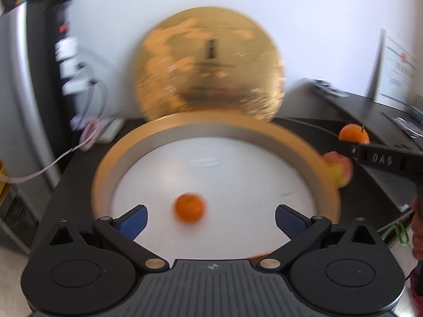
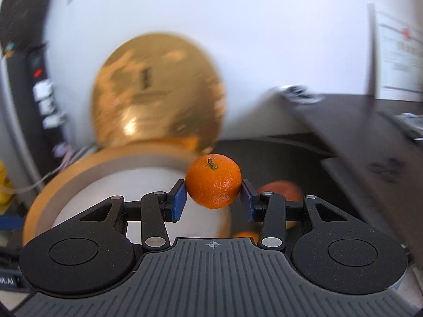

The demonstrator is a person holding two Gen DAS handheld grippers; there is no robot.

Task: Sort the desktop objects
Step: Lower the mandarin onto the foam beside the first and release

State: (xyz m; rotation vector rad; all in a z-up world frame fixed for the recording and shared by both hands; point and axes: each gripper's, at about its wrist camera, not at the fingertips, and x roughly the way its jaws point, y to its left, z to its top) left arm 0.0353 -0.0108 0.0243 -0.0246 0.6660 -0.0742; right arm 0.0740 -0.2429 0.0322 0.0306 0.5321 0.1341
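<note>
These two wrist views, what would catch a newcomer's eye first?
The tangerine clamped between the right gripper pads, held near the round gold-rimmed tray. A second tangerine lies on the tray's white floor ahead of the open left gripper. Behind, a big gold lid leans against the wall.

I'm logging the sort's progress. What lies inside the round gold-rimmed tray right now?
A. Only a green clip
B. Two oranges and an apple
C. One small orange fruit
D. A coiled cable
C: in the left wrist view a single mandarin rests on the white floor of the tray, ahead of the open left claw, while the right claw grips a second mandarin.
</note>
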